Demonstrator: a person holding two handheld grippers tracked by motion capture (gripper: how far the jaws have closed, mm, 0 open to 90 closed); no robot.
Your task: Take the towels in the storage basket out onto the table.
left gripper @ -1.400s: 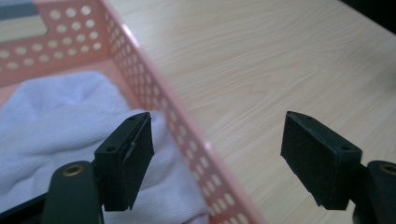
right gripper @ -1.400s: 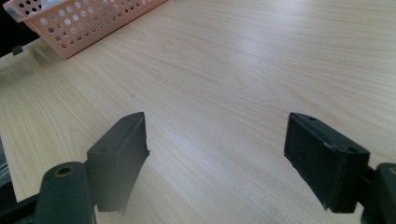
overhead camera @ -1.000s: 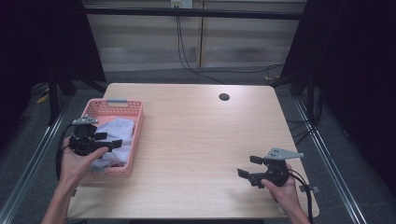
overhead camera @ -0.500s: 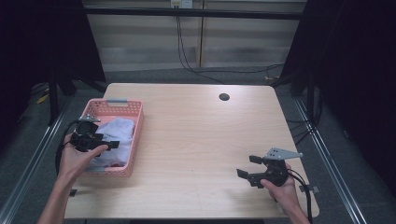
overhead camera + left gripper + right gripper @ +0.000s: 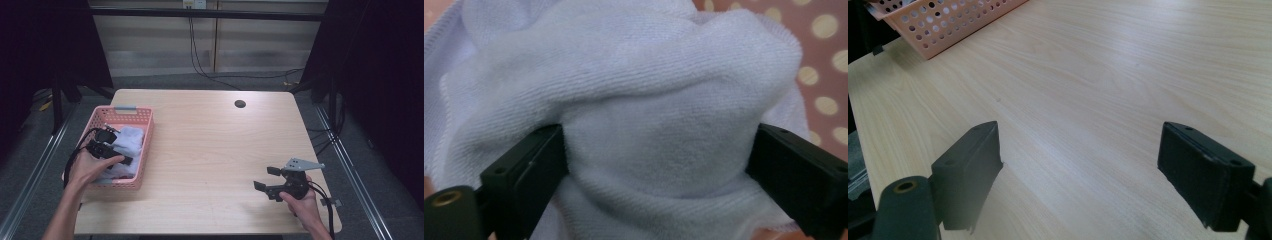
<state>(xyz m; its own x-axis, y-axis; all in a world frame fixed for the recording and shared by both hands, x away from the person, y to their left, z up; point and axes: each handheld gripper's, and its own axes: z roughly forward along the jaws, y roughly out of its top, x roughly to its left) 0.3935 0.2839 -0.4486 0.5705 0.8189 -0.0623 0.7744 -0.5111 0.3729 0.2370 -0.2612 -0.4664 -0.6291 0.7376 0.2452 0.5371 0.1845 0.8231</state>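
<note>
Left gripper view: left gripper jaws spread wide, both touching a white towel bulging between them inside the pink basket at nine o'clock. Right gripper gapes wide over bare table, holding nothing.

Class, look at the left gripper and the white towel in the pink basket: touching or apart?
Touching. In the left gripper view, the left gripper stands open with both jaws pressed into the white towel, which bulges between them, inside the pink basket.

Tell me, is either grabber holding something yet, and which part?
Not yet. The left gripper is open with its jaws either side of a bunched fold of the white towel in the pink basket. The right gripper is open, holding nothing.
</note>
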